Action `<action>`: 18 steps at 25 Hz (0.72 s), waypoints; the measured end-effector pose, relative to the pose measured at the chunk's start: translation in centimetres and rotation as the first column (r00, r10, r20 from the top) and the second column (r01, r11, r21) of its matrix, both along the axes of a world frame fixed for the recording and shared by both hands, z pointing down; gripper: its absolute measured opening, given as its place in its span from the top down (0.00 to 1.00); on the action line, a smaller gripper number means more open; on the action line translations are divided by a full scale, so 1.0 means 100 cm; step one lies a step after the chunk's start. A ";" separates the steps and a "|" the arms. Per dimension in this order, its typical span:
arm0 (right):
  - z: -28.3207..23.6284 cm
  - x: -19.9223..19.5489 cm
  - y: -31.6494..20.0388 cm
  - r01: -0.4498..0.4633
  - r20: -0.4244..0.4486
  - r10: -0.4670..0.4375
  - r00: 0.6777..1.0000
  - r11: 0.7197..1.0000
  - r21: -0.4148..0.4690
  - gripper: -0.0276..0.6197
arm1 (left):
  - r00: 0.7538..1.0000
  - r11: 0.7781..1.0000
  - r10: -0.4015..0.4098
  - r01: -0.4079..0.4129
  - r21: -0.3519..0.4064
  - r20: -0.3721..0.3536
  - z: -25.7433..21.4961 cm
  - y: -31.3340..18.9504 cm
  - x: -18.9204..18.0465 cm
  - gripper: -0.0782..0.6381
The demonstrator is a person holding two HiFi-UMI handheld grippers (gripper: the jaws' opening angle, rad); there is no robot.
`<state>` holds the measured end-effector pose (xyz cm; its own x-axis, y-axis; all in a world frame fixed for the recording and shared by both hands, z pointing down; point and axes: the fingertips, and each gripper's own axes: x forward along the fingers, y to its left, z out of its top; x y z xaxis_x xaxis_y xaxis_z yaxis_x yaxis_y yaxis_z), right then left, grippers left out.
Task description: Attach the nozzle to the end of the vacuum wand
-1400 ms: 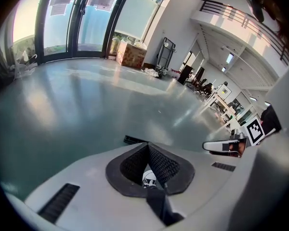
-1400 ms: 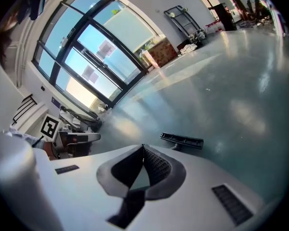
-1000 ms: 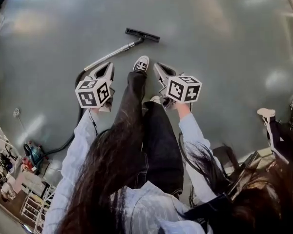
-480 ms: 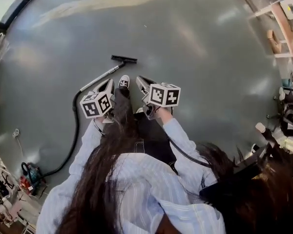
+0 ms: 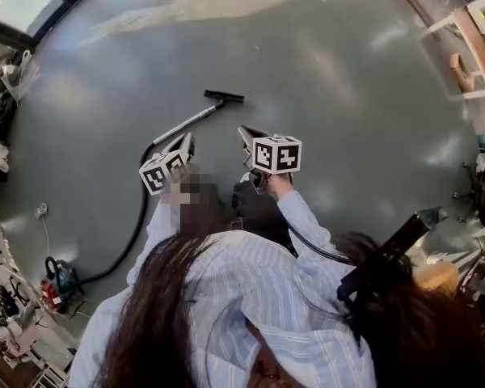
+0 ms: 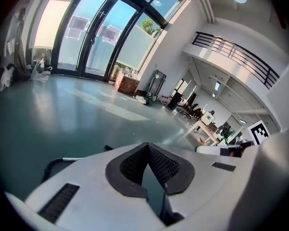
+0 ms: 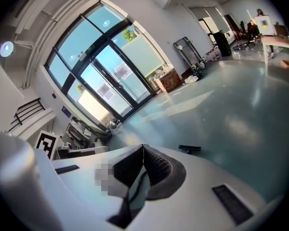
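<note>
A silver vacuum wand lies on the grey floor, with a flat black nozzle on its far end. A black hose runs from the wand's near end back to the left. Both grippers are held up over the floor, well short of the wand, and neither holds anything. My left gripper is shut, its pads meeting, with the wand low at the left behind it. My right gripper is also shut, and the nozzle shows small on the floor beyond it.
The hose ends at a small vacuum body among clutter at the lower left. Desks and shelves line the right edge. Tall glass doors close the far side of the hall. A dark bag strap hangs at my right.
Both grippers have risen away from the floor and stayed shut. The view has pulled back, so the wand and nozzle look smaller and farther off. The legs and shoe are now hidden.
</note>
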<state>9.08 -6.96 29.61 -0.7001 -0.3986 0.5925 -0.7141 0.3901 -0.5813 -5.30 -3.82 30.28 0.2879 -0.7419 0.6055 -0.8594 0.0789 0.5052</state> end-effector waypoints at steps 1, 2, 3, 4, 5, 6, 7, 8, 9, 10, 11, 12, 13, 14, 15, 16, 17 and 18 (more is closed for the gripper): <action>-0.002 -0.006 0.003 0.011 -0.005 -0.011 1.000 1.000 0.008 0.95 | 1.000 1.000 -0.002 0.002 0.003 0.003 -0.002 0.005 -0.004 0.88; -0.004 -0.011 0.006 0.021 -0.007 -0.020 1.000 1.000 0.015 0.95 | 1.000 1.000 -0.001 0.001 0.005 0.006 -0.003 0.010 -0.007 0.88; -0.004 -0.016 0.010 0.028 -0.007 -0.028 1.000 0.999 0.017 0.95 | 1.000 1.000 0.003 -0.003 0.006 0.008 -0.004 0.016 -0.008 0.88; -0.004 -0.020 0.015 0.033 -0.006 -0.033 0.999 0.999 0.016 0.95 | 1.000 1.000 0.009 -0.009 0.007 0.005 -0.004 0.023 -0.008 0.88; -0.004 -0.026 0.020 0.036 -0.006 -0.036 0.999 0.999 0.015 0.95 | 1.000 1.000 0.015 -0.015 0.008 -0.001 -0.004 0.031 -0.009 0.88; -0.004 -0.032 0.024 0.038 -0.010 -0.037 0.999 0.999 0.014 0.95 | 1.000 1.000 0.020 -0.020 0.009 -0.008 -0.003 0.039 -0.011 0.88; -0.005 -0.041 0.029 0.039 -0.015 -0.039 0.999 0.999 0.017 0.95 | 1.000 1.000 0.026 -0.026 0.010 -0.015 -0.004 0.047 -0.015 0.88; -0.005 -0.053 0.033 0.042 -0.020 -0.042 0.999 0.999 0.021 0.95 | 0.999 0.999 0.034 -0.034 0.013 -0.022 -0.006 0.054 -0.022 0.88; -0.006 -0.067 0.037 0.046 -0.025 -0.045 0.999 0.999 0.025 0.95 | 0.999 0.999 0.043 -0.043 0.014 -0.027 -0.007 0.062 -0.031 0.88; -0.007 -0.082 0.042 0.048 -0.028 -0.048 0.998 0.998 0.029 0.95 | 0.998 0.999 0.051 -0.050 0.013 -0.029 -0.008 0.070 -0.042 0.88; -0.008 -0.096 0.048 0.048 -0.030 -0.047 0.998 0.998 0.032 0.95 | 0.998 0.998 0.057 -0.057 0.010 -0.029 -0.008 0.078 -0.054 0.88; -0.008 -0.110 0.055 0.044 -0.029 -0.043 0.999 0.998 0.034 0.95 | 0.997 0.998 0.064 -0.064 0.011 -0.031 -0.008 0.087 -0.065 0.88; -0.008 -0.123 0.064 0.038 -0.027 -0.037 0.999 0.999 0.035 0.95 | 0.997 0.997 0.072 -0.072 0.015 -0.036 -0.008 0.097 -0.076 0.88; -0.007 -0.135 0.076 0.030 -0.023 -0.029 0.999 0.999 0.034 0.95 | 0.996 0.996 0.083 -0.082 0.022 -0.045 -0.008 0.107 -0.087 0.88; -0.005 -0.148 0.089 0.022 -0.018 -0.022 1.000 0.999 0.033 0.95 | 0.994 0.995 0.096 -0.094 0.031 -0.057 -0.008 0.119 -0.098 0.88; -0.003 -0.162 0.104 0.015 -0.014 -0.015 1.000 0.999 0.032 0.95 | 0.992 0.994 0.108 -0.105 0.040 -0.071 -0.007 0.131 -0.111 0.88; 0.000 -0.176 0.119 0.009 -0.010 -0.008 1.000 0.999 0.033 0.95 | 0.989 0.992 0.119 -0.115 0.047 -0.083 -0.005 0.144 -0.126 0.88; 0.003 -0.190 0.132 0.001 -0.008 -0.001 1.000 0.999 0.035 0.95 | 0.988 0.991 0.128 -0.123 0.054 -0.092 -0.003 0.155 -0.142 0.88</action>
<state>-9.91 6.28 29.91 -0.6956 -0.4186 0.5838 -0.7184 0.4110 -0.5613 -19.47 11.66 29.95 0.4351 -0.7239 0.5354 -0.8088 -0.0530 0.5857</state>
